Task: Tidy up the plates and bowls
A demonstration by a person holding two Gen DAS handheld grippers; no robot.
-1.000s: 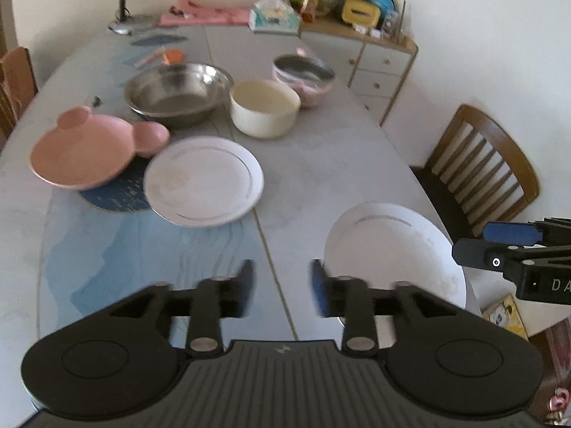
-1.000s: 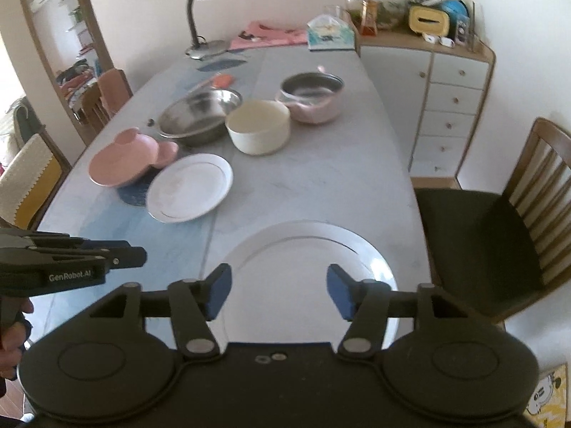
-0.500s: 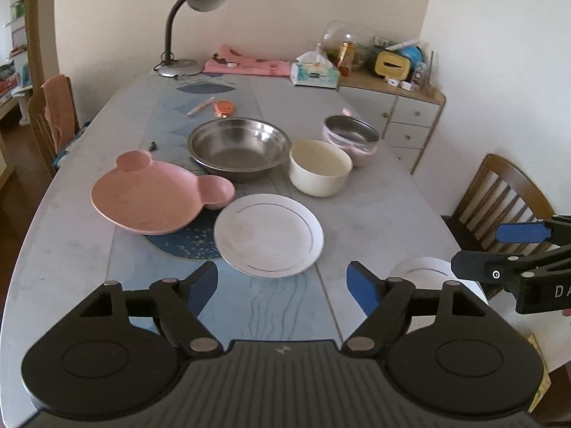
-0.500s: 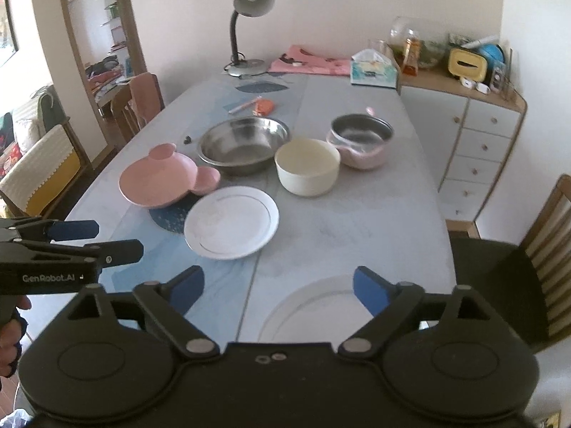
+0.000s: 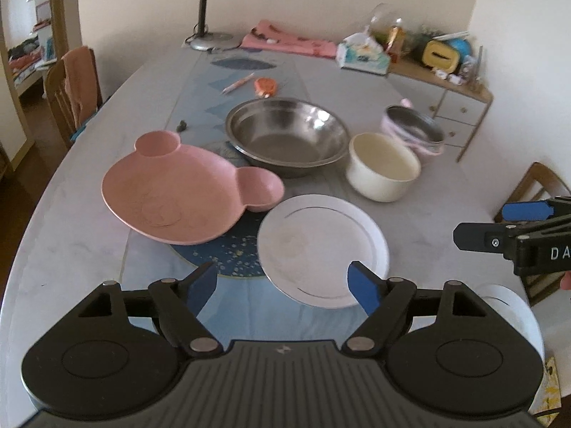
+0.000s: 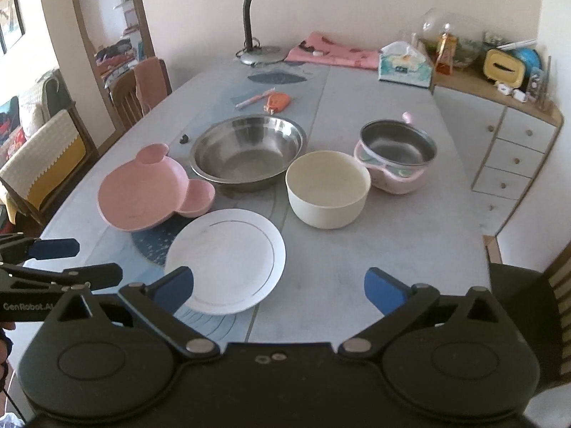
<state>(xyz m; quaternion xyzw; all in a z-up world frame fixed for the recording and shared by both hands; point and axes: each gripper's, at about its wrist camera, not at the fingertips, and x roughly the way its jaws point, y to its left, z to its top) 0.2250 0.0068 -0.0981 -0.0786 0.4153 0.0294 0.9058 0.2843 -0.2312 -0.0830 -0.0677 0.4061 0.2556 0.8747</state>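
Note:
A small white plate (image 5: 321,246) (image 6: 228,256) lies on the table, just beyond both sets of fingertips. Behind it are a pink bear-shaped plate (image 5: 178,192) (image 6: 146,192), a steel bowl (image 5: 289,135) (image 6: 246,149), a cream bowl (image 5: 383,167) (image 6: 328,189) and a pink bowl with a steel liner (image 5: 414,132) (image 6: 396,157). My left gripper (image 5: 282,278) is open and empty above the plate's near rim. My right gripper (image 6: 280,281) has its jaws opening, with nothing between them. A larger white plate (image 5: 514,306) shows partly at the near right edge.
The grey table (image 6: 392,249) carries a desk lamp (image 6: 264,0), a pen, an orange item, a tissue box (image 6: 405,64) and a pink cloth at the far end. Wooden chairs stand left (image 6: 139,89) and right (image 5: 542,185). A drawer cabinet (image 6: 517,149) stands at the back right.
Both grippers' jaws have spread wide. Both views have swung away from the large white plate at the near edge to the small plate and the dishes behind it.

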